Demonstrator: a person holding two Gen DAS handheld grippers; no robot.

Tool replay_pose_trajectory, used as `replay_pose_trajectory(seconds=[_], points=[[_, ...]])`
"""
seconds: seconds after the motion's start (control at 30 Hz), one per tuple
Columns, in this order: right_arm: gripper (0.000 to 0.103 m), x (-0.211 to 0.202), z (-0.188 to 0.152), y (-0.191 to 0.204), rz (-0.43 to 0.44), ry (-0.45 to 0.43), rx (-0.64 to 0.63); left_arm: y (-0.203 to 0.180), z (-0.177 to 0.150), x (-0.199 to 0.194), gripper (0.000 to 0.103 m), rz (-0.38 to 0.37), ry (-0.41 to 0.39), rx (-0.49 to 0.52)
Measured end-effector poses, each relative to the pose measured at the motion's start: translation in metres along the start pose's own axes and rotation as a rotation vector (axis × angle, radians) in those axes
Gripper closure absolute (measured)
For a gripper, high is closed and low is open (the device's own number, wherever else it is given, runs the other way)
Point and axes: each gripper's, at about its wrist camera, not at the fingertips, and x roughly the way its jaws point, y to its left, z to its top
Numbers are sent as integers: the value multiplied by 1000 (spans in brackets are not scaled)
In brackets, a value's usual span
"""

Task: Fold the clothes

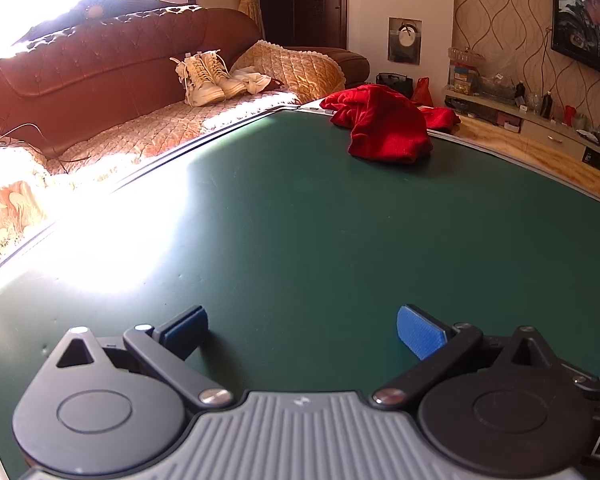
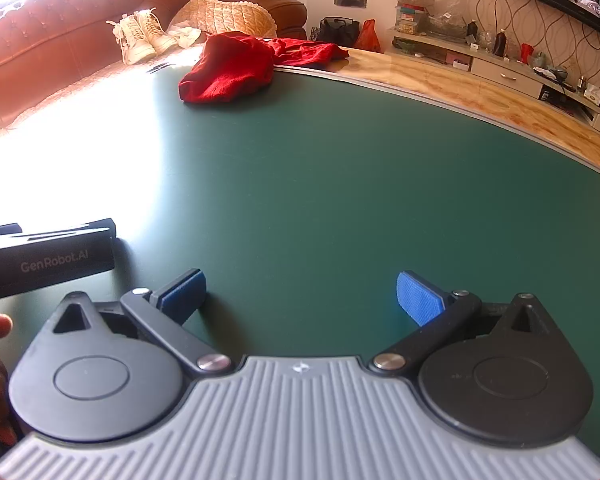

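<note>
A crumpled red garment lies at the far corner of the green table, partly hanging over the far edge. It also shows in the right wrist view. My left gripper is open and empty, low over the near part of the table, far from the garment. My right gripper is open and empty too, beside the left one. The left gripper's black body shows at the left edge of the right wrist view.
A brown sofa with a pair of white boots stands behind the table's left edge. A TV and a cluttered low cabinet line the right wall. Strong sun glare washes out the table's left side.
</note>
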Motion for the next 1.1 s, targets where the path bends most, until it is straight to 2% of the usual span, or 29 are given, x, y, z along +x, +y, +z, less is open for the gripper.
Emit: replay_pose_trajectory(seconds=[0.1,1.1], points=[[0,1,0,-1,0,0,0,2,0,-1,0,-29,4,-33],[0,1,0,-2,-6,0,2,1,-1,-2,0,-20,2,-23]])
